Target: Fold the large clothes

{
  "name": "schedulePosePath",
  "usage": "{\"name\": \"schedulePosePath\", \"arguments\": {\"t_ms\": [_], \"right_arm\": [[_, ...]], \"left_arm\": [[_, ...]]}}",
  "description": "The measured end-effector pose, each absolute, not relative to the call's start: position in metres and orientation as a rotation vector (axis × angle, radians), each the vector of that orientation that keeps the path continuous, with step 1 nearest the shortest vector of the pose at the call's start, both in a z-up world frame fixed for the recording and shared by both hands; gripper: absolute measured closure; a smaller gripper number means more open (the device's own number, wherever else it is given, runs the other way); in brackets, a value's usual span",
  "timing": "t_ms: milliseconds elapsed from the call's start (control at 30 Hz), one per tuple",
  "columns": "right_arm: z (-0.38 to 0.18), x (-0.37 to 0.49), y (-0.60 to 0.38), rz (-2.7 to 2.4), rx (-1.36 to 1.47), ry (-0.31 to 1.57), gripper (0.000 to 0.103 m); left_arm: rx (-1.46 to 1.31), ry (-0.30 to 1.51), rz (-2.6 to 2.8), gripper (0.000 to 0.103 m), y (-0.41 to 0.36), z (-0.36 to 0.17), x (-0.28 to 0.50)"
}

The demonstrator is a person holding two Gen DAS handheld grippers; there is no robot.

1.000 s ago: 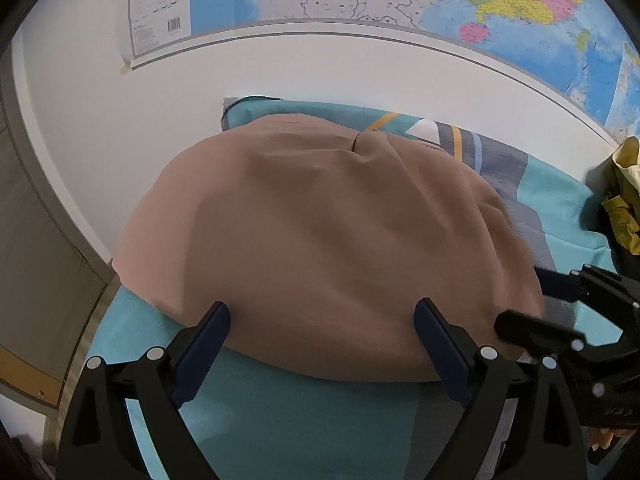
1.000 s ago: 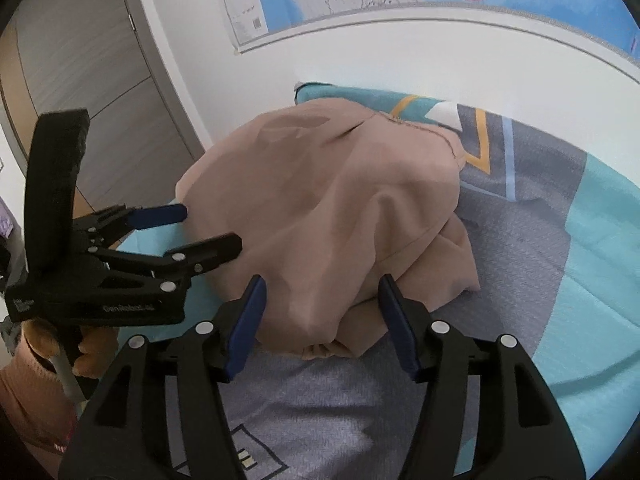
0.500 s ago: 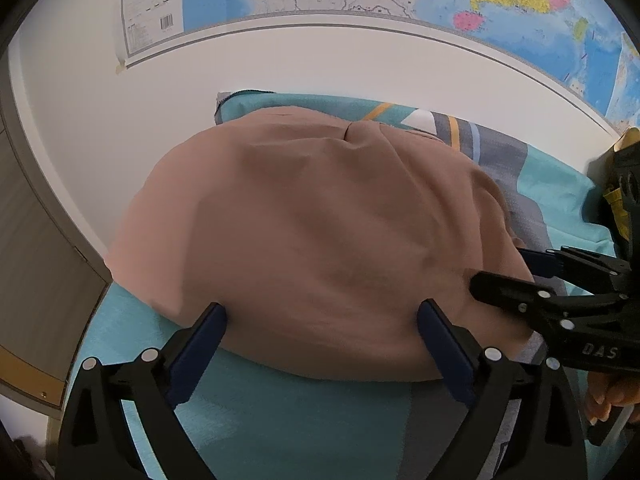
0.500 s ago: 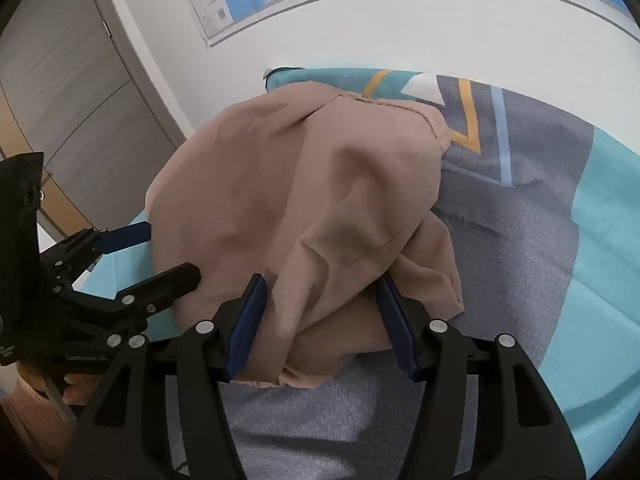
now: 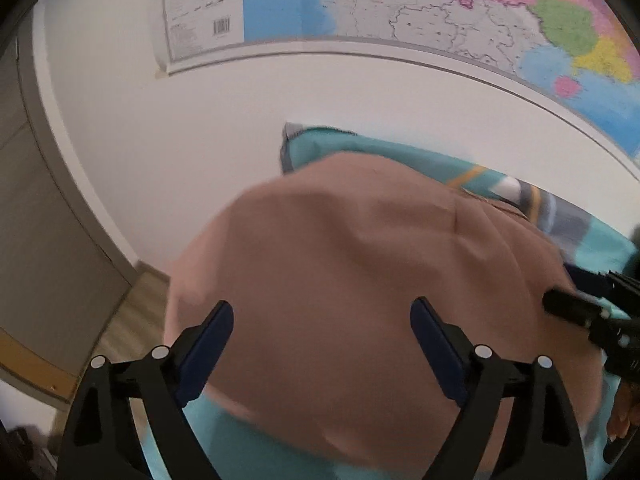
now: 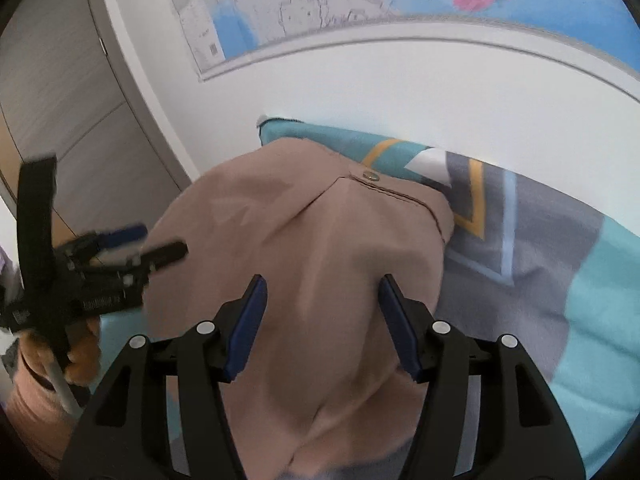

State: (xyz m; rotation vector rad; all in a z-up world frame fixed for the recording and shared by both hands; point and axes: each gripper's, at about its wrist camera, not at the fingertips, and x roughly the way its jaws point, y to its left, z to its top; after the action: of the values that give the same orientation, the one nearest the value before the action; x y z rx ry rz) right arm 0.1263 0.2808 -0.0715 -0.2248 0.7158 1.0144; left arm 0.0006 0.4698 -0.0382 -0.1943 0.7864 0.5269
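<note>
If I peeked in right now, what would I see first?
First you would see a big tan garment heaped on a teal and grey bedsheet, filling the middle of both views. On the wall above hangs a colourful map. The left gripper and right gripper hover over the cloth's near edge, the left one's jaws closing slightly.

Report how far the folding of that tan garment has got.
Done: the tan garment lies bunched in a rough mound on the teal and grey bedspread, its button at the far edge; no neat fold shows. In hand: nothing is gripped. The left tool, jaws closing, and the right tool both stand over the cloth. Left: spreading it flat and making every fold.
</note>
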Motion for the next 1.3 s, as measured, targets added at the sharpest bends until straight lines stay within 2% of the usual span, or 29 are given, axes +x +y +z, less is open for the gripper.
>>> {"name": "schedulePosePath", "arguments": {"t_ms": [133,233,400,533,667,800,900,1033,1200,1300], "right_arm": [[-0.086,0.139,0.276,0.98,-0.247,0.763,0.046],[-0.077,0.137,0.271,0.981,-0.247,0.753,0.047],[-0.046,0.13,0.281,1.028,-0.208,0.666,0.048],[-0.058,0.145,0.31,1.02,-0.205,0.74,0.05],[-0.075,0.16,0.305,0.975,-0.192,0.779,0.05],[-0.074,0.161,0.28,0.991,-0.157,0.796,0.049],[-0.063,0.144,0.261,1.052,-0.146,0.75,0.049],[-0.058,0.097,0.238,1.152,-0.226,0.651,0.049],[-0.092,0.081,0.236,1.119,-0.363,0.689,0.052],[-0.1,0.091,0.229,1.121,-0.284,0.744,0.052]], "left_arm": [[-0.204,0.834,0.508,0.017,0.48,-0.045,0.022],[-0.192,0.888,0.527,0.02,0.484,-0.054,0.038],[-0.189,0.819,0.479,0.021,0.477,-0.034,0.04],[-0.176,0.842,0.458,0.021,0.471,-0.038,0.057],[-0.186,0.876,0.473,0.033,0.48,-0.055,0.072],[-0.186,0.882,0.466,0.033,0.481,-0.055,0.071],[-0.169,0.78,0.434,0.027,0.473,-0.038,0.051],[-0.173,0.738,0.372,0.026,0.46,-0.031,0.018],[-0.163,0.773,0.326,0.026,0.443,-0.056,-0.008],[-0.127,0.798,0.35,0.026,0.434,-0.074,-0.013]]}}
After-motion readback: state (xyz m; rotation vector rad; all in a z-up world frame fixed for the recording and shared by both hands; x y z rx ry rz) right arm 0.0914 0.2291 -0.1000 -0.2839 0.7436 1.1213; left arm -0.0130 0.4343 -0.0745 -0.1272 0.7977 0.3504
